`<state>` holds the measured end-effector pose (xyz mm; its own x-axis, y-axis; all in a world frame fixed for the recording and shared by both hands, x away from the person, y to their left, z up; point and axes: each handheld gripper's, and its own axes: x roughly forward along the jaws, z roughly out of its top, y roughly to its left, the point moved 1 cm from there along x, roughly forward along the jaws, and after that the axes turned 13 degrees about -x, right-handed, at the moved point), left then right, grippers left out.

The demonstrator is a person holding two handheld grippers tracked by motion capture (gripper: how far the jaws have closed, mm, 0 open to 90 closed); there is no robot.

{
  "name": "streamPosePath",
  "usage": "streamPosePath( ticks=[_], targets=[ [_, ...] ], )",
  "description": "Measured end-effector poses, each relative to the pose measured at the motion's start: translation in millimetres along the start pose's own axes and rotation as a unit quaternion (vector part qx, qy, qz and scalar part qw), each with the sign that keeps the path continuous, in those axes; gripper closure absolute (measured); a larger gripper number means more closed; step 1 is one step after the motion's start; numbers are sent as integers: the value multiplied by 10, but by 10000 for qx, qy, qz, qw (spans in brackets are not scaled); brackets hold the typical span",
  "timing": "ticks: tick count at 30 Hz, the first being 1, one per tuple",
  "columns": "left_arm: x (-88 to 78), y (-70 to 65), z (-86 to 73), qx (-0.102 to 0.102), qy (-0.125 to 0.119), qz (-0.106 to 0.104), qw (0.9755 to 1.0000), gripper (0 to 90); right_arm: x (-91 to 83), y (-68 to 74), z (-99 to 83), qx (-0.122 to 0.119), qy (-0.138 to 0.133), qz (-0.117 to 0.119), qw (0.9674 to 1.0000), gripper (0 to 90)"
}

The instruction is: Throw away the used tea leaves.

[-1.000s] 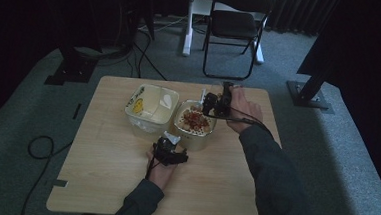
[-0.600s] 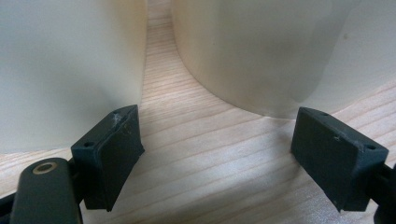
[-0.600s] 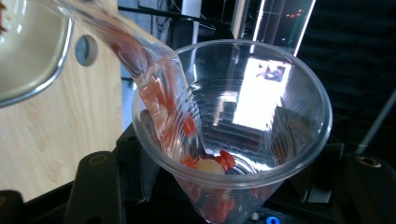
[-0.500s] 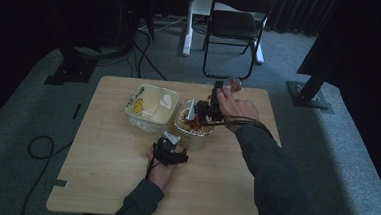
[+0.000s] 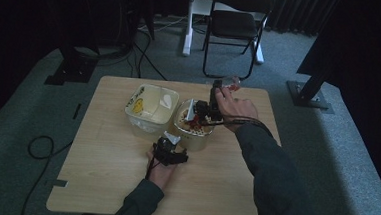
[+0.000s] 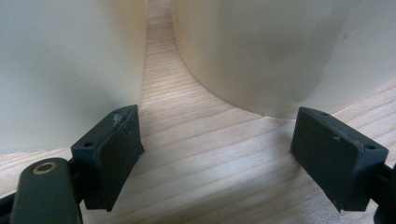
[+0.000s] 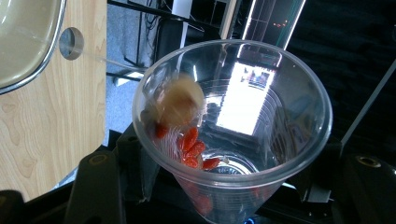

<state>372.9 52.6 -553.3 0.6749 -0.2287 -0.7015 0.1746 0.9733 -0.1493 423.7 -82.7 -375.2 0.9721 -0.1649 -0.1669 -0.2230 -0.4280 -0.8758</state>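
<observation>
Cup: clear plastic cup (image 7: 233, 126) sat clamped between the jaws of the right gripper (image 5: 209, 107), tipped over the round container (image 5: 193, 130).
Contents: red berries (image 7: 194, 151) and a blurred pale lump (image 7: 180, 102) lay inside the cup.
Left gripper: left gripper (image 6: 217, 156) rested on the table (image 6: 201, 158) with jaws wide, gripping nothing, just before the round container and the square tub (image 5: 151, 105).
</observation>
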Motion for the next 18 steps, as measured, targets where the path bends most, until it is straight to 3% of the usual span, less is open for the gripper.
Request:
streamPosePath(
  ticks=[18],
  targets=[
    [0,0,0,0,0,-1,10000,165,-7,-1,20,6,-38,-5,10000,354]
  ],
)
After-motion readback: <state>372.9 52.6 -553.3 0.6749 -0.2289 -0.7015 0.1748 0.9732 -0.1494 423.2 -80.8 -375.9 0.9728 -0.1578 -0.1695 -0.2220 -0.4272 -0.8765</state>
